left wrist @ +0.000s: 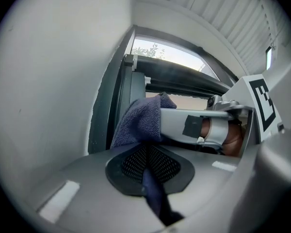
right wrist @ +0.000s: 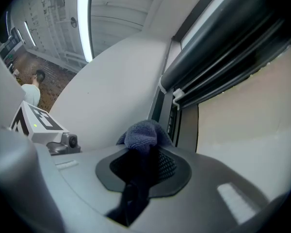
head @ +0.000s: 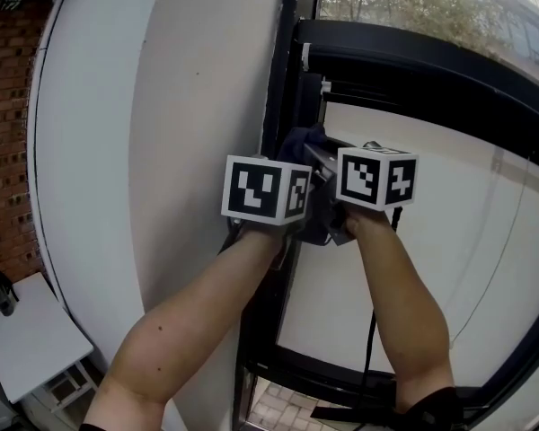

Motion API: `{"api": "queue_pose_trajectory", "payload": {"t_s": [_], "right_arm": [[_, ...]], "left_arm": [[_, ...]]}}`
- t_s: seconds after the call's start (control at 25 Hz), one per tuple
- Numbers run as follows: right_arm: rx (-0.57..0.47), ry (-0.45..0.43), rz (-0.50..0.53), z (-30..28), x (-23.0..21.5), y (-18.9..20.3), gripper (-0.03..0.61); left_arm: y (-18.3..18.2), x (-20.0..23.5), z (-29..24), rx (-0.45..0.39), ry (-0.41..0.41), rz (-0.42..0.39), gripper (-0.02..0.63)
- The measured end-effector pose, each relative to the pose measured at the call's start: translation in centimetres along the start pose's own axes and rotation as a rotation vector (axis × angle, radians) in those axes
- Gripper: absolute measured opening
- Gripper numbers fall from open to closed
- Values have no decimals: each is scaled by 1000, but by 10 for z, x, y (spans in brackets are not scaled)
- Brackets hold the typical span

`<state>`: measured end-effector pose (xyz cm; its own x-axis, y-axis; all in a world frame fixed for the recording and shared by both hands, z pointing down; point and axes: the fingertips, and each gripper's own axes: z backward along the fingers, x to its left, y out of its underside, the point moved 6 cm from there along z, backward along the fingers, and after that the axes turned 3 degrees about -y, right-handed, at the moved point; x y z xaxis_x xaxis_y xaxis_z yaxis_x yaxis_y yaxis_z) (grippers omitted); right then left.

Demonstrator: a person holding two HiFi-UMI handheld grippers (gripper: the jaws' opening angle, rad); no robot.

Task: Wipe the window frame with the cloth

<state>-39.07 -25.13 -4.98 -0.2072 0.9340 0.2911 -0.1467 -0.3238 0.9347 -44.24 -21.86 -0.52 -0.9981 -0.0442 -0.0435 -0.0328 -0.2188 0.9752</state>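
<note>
A dark blue cloth (head: 301, 142) is pressed against the dark upright window frame (head: 278, 79), just above both marker cubes. My left gripper (left wrist: 148, 171) is shut on the cloth (left wrist: 140, 120), which bunches up beyond its jaws against the frame (left wrist: 114, 110). My right gripper (right wrist: 136, 178) is shut on another fold of the cloth (right wrist: 143, 134), close to the frame (right wrist: 167, 115). In the head view both grippers sit side by side, the left (head: 292, 164) and the right (head: 328, 164), jaw tips hidden by the cubes and cloth.
A white wall (head: 162, 151) runs left of the frame. A black roller-blind housing (head: 431, 61) crosses the top of the window, with a pale blind (head: 431, 241) below. A white table (head: 22, 339) stands low at left. A person (right wrist: 31, 89) stands far off.
</note>
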Motion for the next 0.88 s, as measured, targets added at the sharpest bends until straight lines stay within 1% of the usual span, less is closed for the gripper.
{"api": "queue_pose_trajectory", "payload": {"t_s": [0.32, 0.64, 0.8, 0.88], "right_arm": [[-16, -4, 8, -8, -9, -30, 55], [-70, 39, 10, -13, -17, -56, 55], [-61, 52, 43, -17, -19, -67, 55], [-62, 59, 50, -18, -20, -73, 55]], "left_arm": [[-30, 3, -6, -12, 13, -19, -5], [-61, 3, -14, -39, -8, -62, -5], [-73, 7, -16, -49, 20, -26, -5], [-79, 6, -18, -55, 23, -48, -6]]}}
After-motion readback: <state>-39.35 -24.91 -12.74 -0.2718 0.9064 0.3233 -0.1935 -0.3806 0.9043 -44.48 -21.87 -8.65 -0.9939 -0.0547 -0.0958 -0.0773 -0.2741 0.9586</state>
